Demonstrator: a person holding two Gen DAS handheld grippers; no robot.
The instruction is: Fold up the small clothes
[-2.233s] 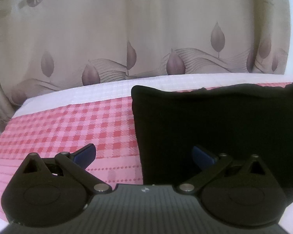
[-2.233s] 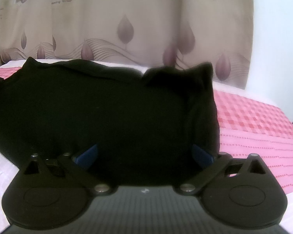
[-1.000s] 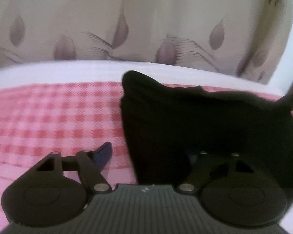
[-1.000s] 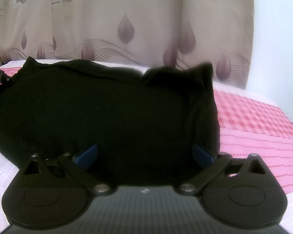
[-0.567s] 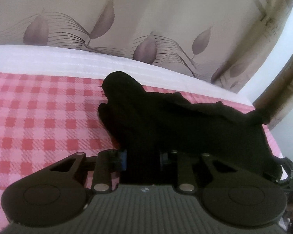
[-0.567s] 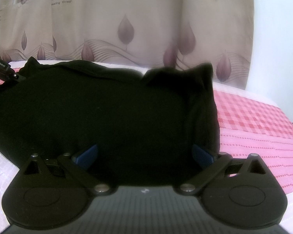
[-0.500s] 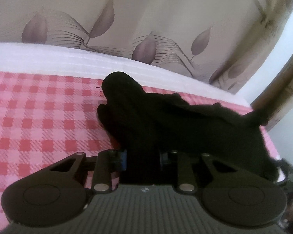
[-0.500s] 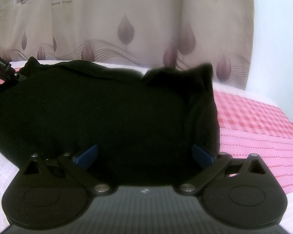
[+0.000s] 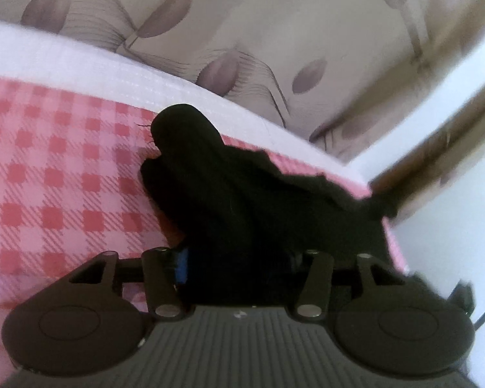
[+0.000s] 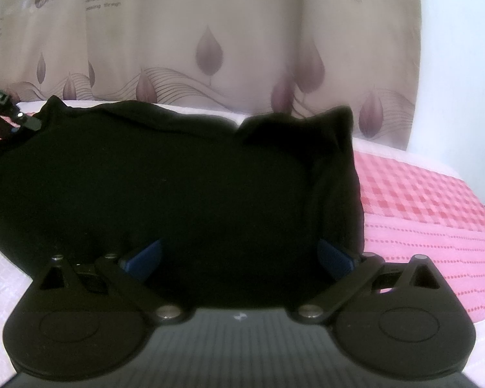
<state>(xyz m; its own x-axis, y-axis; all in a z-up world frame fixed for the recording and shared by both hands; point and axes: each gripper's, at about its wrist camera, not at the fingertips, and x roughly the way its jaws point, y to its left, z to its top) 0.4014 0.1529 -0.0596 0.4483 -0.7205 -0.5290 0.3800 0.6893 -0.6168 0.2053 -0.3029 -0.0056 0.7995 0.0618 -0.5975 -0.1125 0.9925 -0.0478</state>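
Left wrist view, lower centre: your left gripper [image 9: 239, 258], fingers drawn in and clenched on a bunched edge of the black garment [image 9: 242, 194]; one blue pad [image 9: 181, 265] shows at the left finger, the other is buried in cloth. Mid frame: the garment rises in a rounded fold and trails to the right over the pink checked bedspread [image 9: 48, 177]. Upper frame: white band of bedding, then the leaf-print curtain [image 9: 242, 32].

Right wrist view, lower centre: your right gripper [image 10: 239, 255], fingers spread wide, grasping nothing, blue fingertips [image 10: 144, 257] over the garment's near edge. Mid frame: the black garment [image 10: 177, 177] lies spread on the bedspread [image 10: 420, 200]. Far left: your left gripper [image 10: 19, 119] at the garment's corner. Upper frame: the curtain [image 10: 210, 32].
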